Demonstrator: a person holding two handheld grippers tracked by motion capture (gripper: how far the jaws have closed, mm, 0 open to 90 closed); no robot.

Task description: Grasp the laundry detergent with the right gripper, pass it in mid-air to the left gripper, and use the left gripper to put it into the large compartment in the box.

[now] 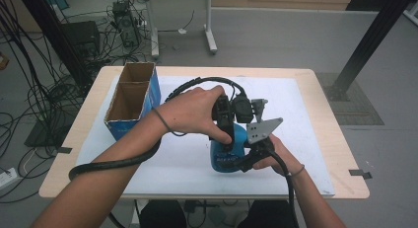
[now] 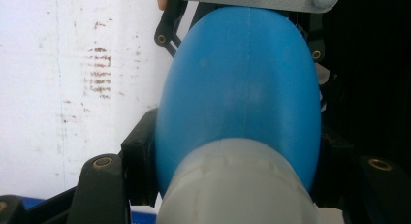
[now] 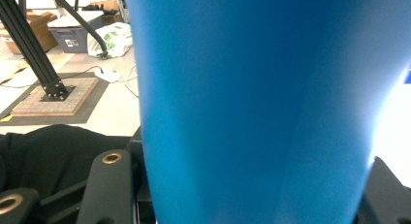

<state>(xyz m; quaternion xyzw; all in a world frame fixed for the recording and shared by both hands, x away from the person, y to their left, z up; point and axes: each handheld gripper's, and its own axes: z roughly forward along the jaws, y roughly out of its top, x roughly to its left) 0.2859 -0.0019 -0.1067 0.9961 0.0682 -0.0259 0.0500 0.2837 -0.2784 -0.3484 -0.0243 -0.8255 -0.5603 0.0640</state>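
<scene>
you have the blue bottle (image 1: 227,154) standing on the white table (image 1: 305,139), clamped by both tongs: left tongs (image 1: 226,132) on its capped top, right tongs (image 1: 249,156) on the body. the cap (image 2: 237,185) is on; opening it looks left to do.

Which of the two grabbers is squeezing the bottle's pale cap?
The left gripper: its jaws clamp the blue bottle from above at its whitish cap. The right gripper grips the blue body instead.

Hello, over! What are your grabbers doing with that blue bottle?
Left gripper shut on the blue bottle near its cap. Right gripper shut on its body. Cardboard box off to the left, apart.
</scene>
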